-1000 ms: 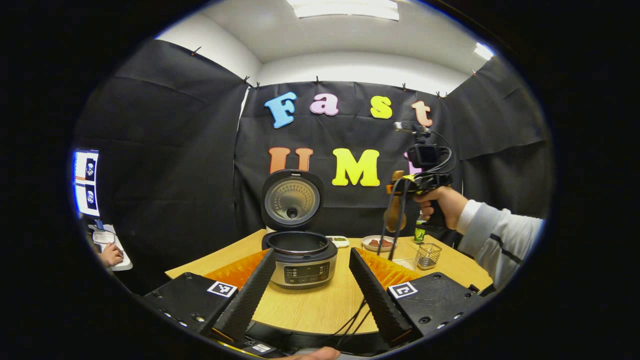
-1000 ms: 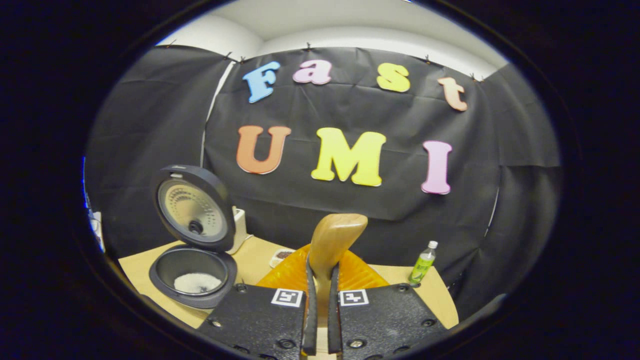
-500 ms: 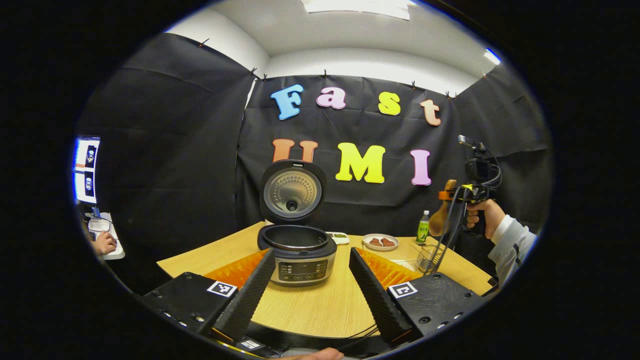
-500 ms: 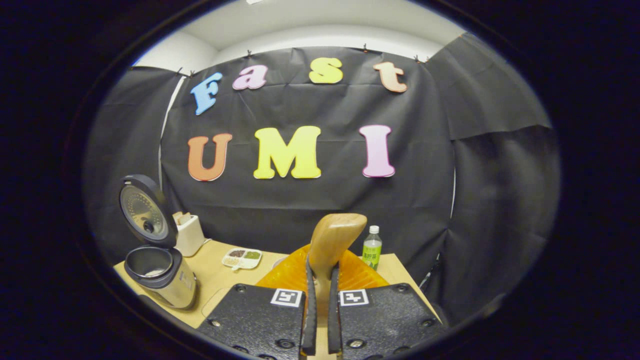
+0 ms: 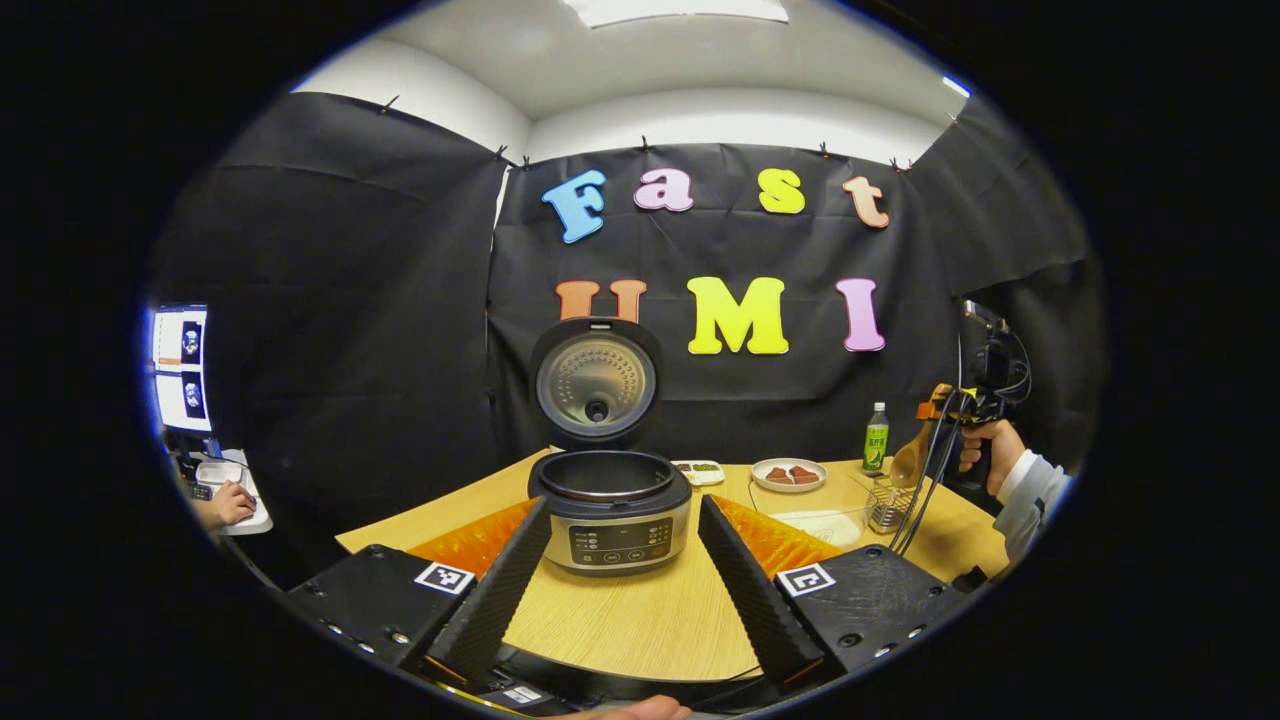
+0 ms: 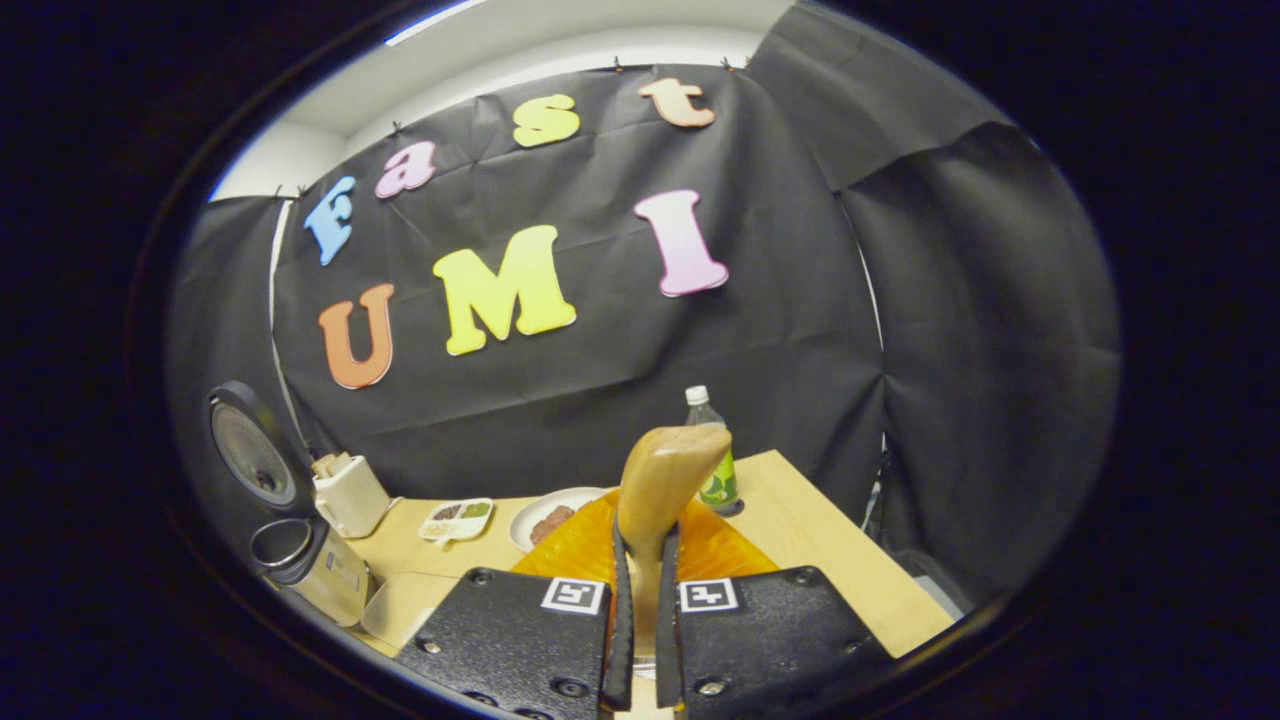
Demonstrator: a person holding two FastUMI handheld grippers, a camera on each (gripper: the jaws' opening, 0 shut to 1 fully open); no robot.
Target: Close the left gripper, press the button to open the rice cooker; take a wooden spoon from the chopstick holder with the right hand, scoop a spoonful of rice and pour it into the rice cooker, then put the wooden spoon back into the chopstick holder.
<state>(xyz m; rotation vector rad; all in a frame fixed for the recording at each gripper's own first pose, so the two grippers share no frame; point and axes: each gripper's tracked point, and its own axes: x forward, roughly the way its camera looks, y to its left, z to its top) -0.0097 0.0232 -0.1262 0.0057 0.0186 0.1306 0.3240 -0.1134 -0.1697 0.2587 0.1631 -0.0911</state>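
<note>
My right gripper (image 6: 640, 610) is clamped on the wooden spoon (image 6: 660, 480), a light, rigid thing best pinched flat-sided mid-handle, held just above the chopstick holder (image 5: 885, 505), while my left gripper (image 5: 625, 570) idles wide apart, empty, facing the rice cooker (image 5: 612, 505).

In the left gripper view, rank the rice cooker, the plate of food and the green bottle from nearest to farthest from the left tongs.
1. Rice cooker: dead ahead, between the left tongs' fingers, lid up.
2. Plate of food: farther back, to the right.
3. Green bottle: farthest, at the table's back right edge.
</note>
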